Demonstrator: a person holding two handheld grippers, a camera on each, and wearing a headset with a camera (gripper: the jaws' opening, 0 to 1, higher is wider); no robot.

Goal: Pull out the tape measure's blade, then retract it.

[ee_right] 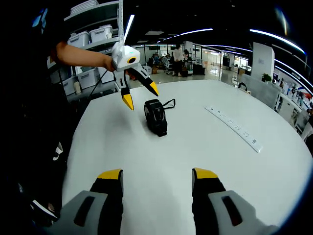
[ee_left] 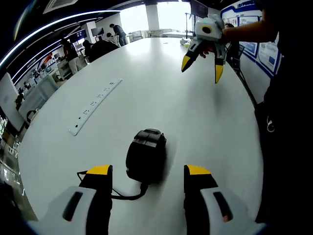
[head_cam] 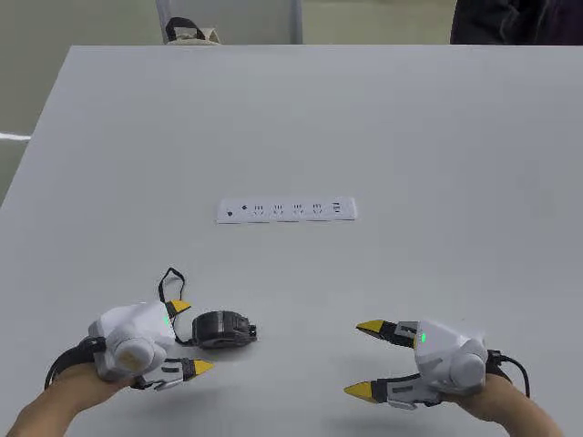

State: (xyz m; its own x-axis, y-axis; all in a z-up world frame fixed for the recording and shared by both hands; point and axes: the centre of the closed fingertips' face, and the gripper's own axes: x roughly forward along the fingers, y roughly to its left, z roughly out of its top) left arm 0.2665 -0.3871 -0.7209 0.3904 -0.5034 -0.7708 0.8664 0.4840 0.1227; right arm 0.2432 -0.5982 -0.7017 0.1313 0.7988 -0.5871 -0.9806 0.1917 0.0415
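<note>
- While the blade is not yet drawn out, the opening step is judged to be in hand; the left gripper [head_cam: 191, 337] is held with its jaws wide apart and nothing is gripped between them.
- On the other side, equally near, the right gripper [head_cam: 363, 358] is likewise held wide open and empty, well apart from the work.
- Just ahead of the left gripper's yellow tips, the black tape measure [ee_left: 145, 155] is seen lying on the white table [head_cam: 410, 137], untouched; its black strap [head_cam: 169, 278] is looped back beside that gripper.
- No blade is seen protruding; the hook end cannot be made out.
- For the next move, the case is probably to be clamped by the left gripper, so that the blade's tip can be pinched by the right and drawn away; a firm hold is called for, lest the case be dragged along.
- Farther off, a white power strip [head_cam: 286, 210] is laid flat, well apart from the tape measure.
</note>
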